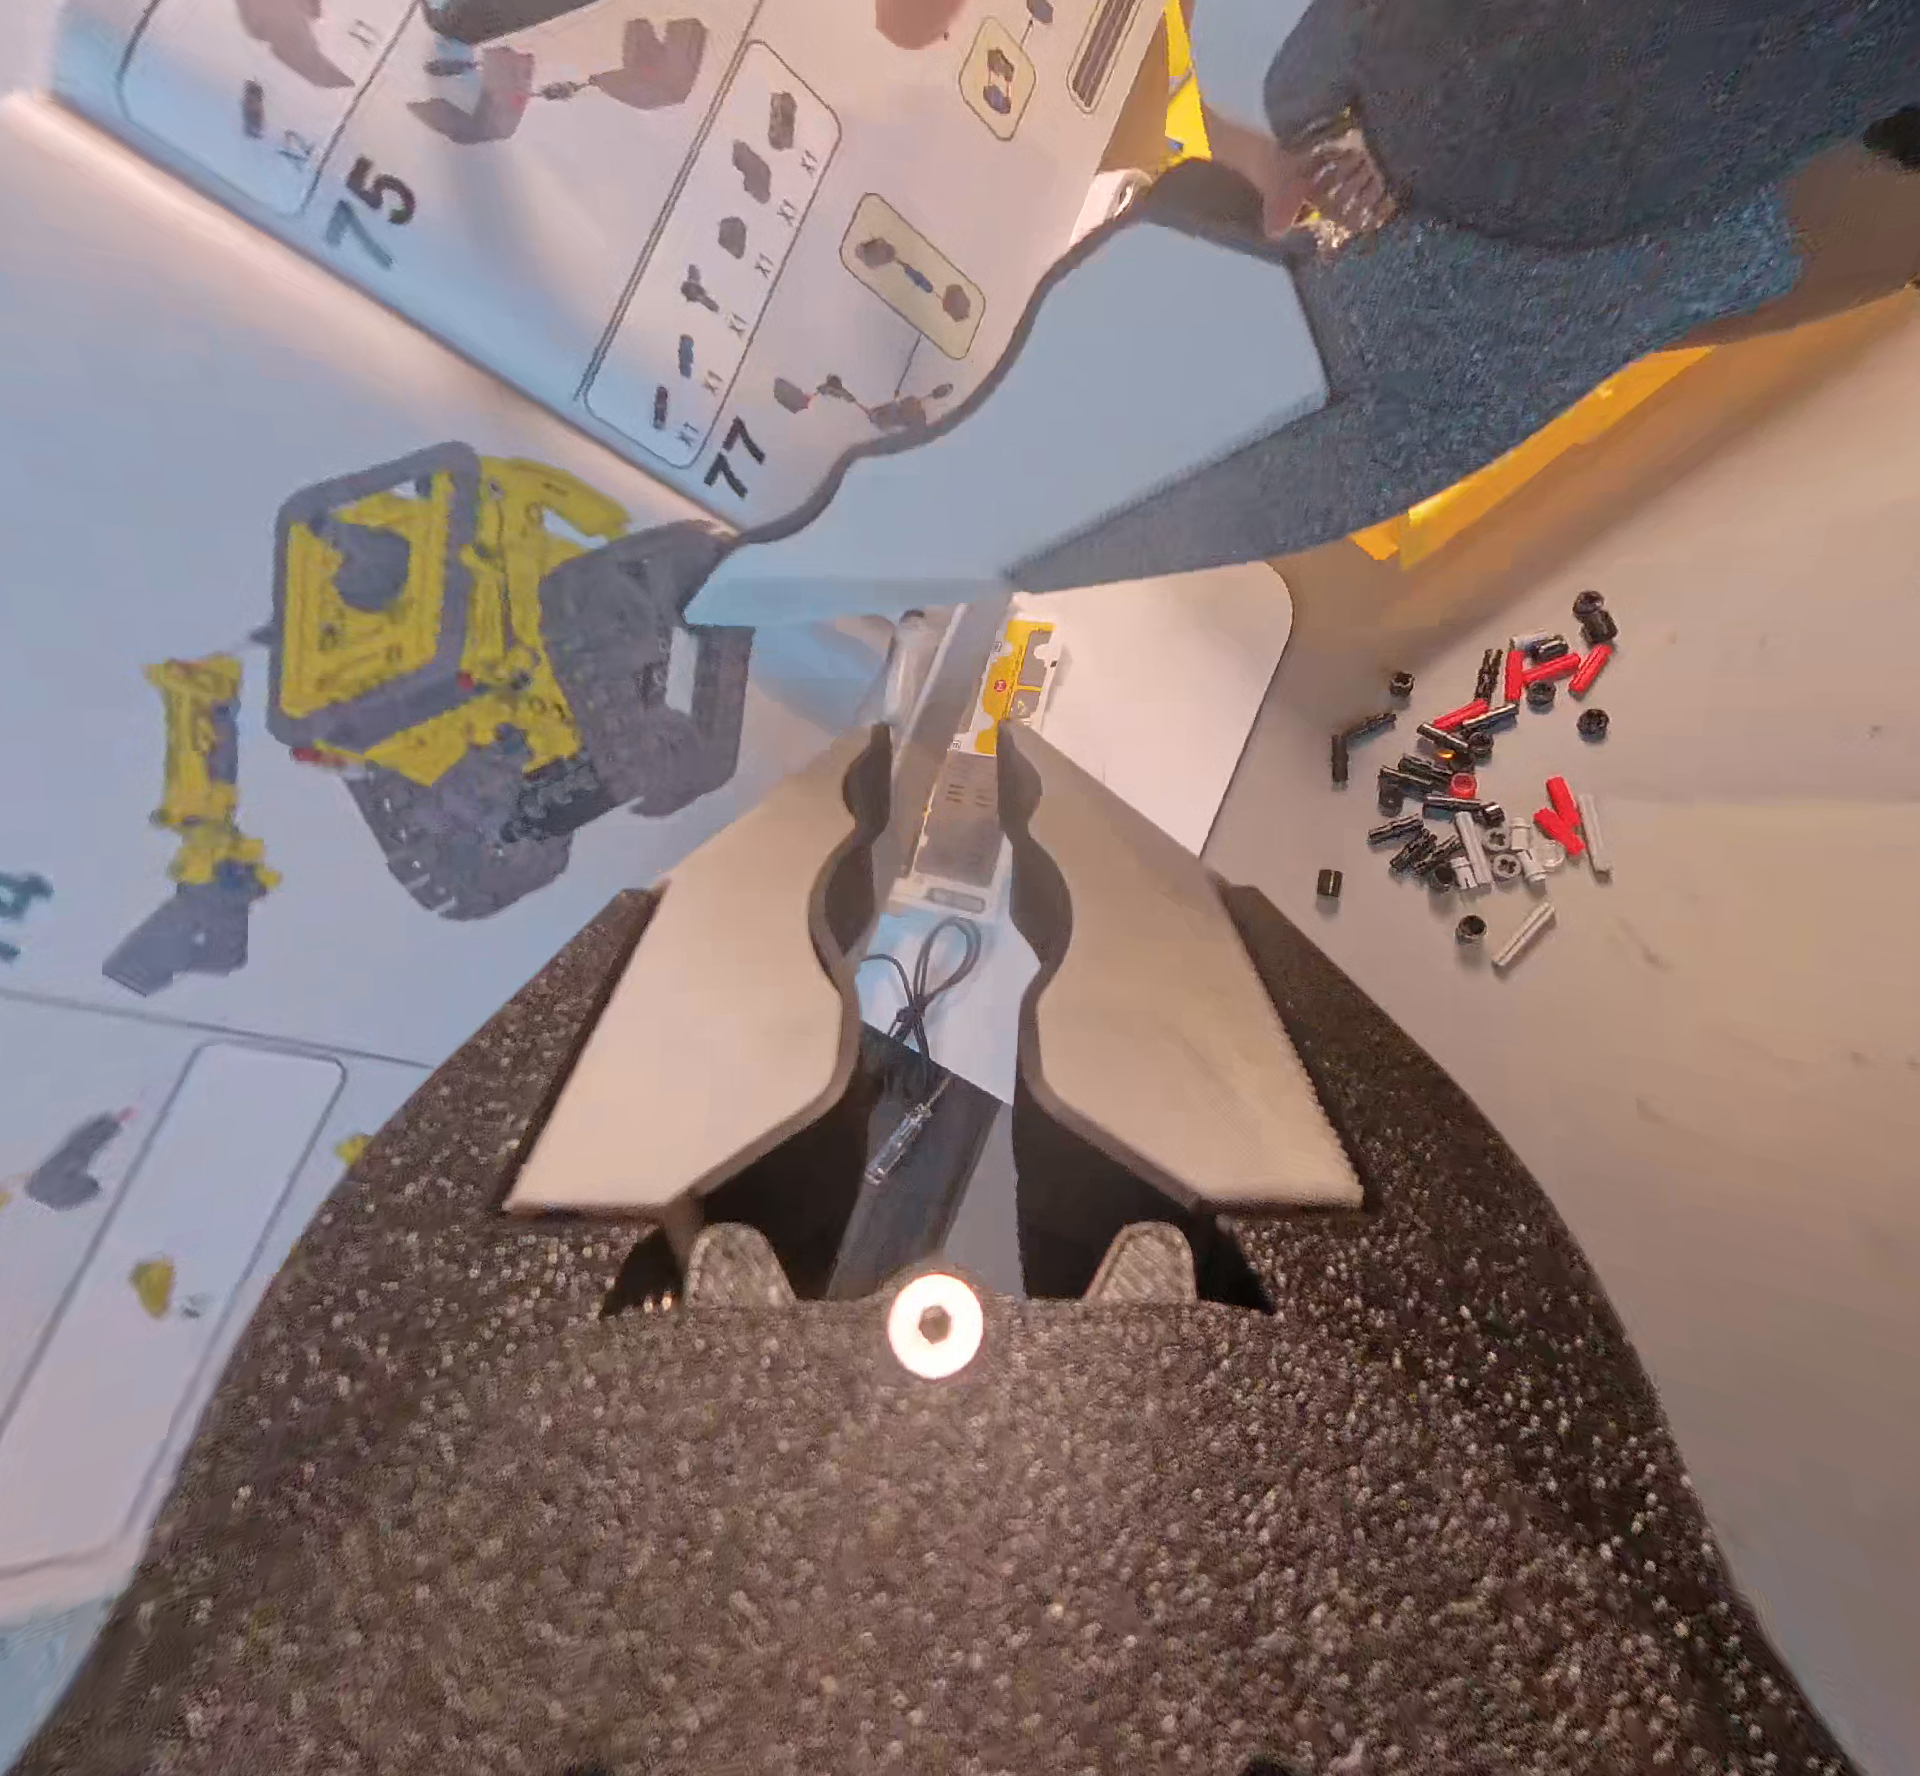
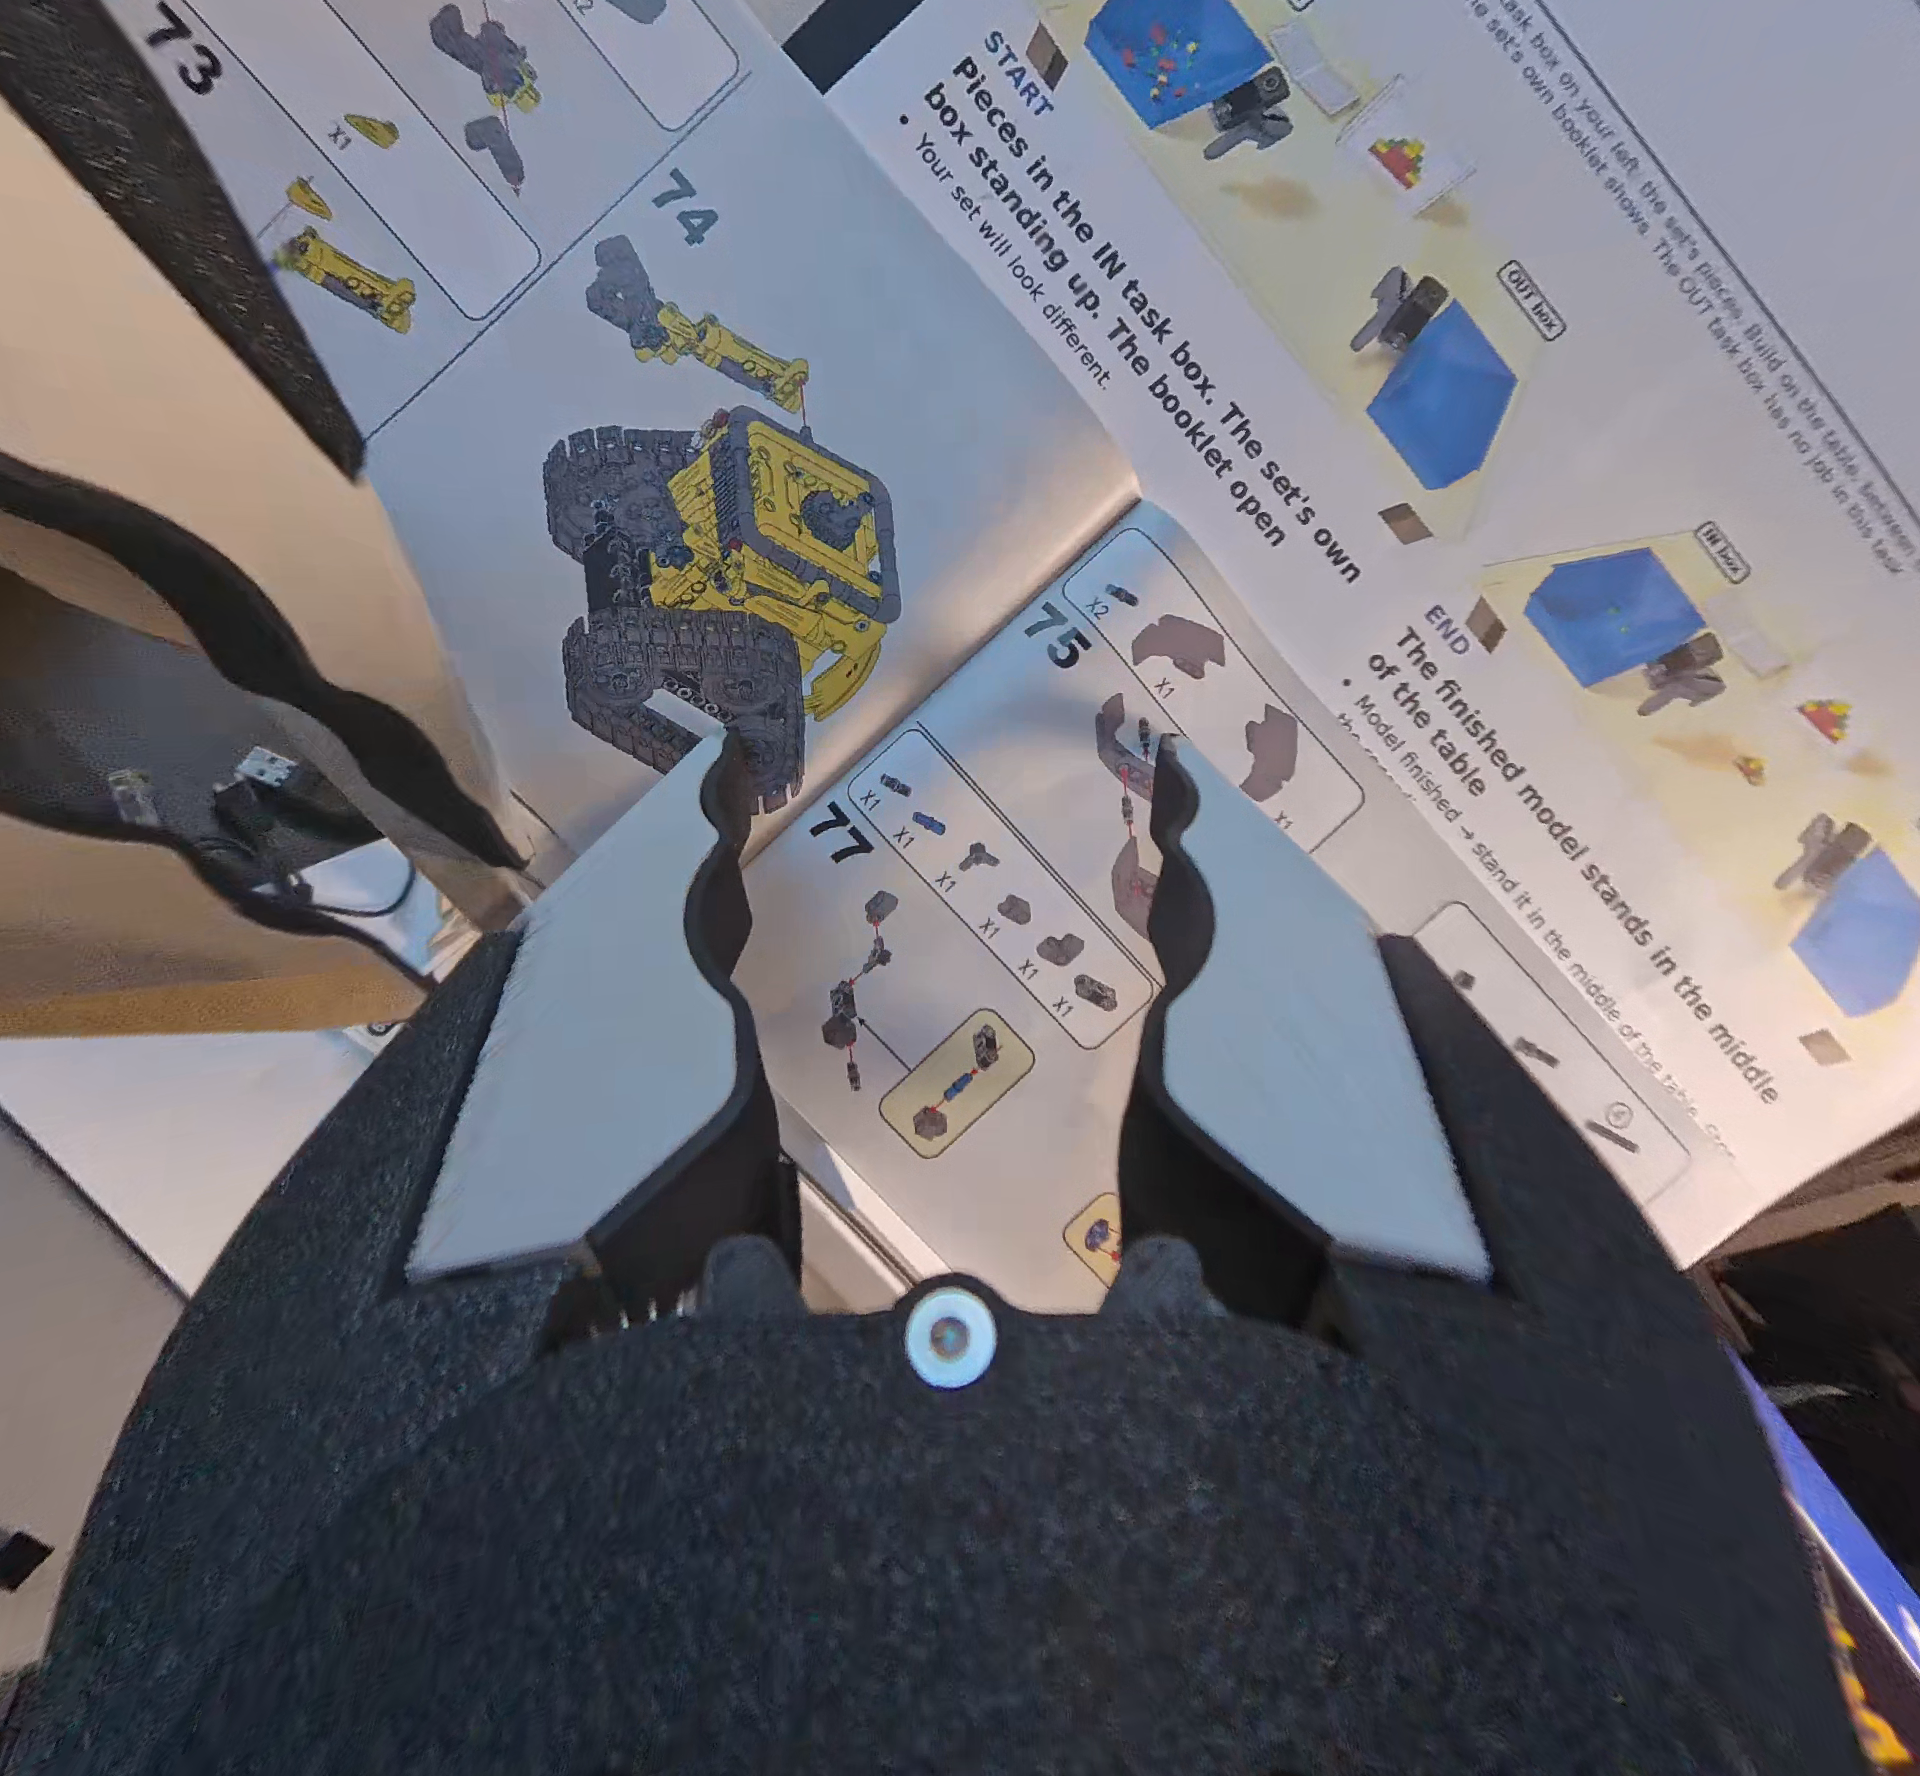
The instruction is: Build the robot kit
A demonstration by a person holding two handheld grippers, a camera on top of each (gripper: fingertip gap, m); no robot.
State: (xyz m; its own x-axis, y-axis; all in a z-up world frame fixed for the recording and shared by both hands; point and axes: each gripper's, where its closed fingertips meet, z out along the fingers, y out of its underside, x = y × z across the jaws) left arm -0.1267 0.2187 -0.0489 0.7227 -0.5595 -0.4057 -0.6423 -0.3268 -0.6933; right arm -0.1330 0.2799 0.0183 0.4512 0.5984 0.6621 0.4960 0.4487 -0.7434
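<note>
An open instruction booklet with a picture of a yellow tracked vehicle lies under both grippers; it also shows in the right wrist view. My right gripper is open and empty, its jaws wide apart just above the booklet's right-hand page. One of its fingers shows in the left wrist view, over the same page. My left gripper is open and empty, with a narrower gap, near the booklet's edge over a small leaflet. One of its fingers shows at the left of the right wrist view.
A loose pile of small black, red and grey pieces lies on the table to the right of my left gripper. A thin black cable lies below its fingers. A printed sheet with pictures of blue boxes lies beside the booklet.
</note>
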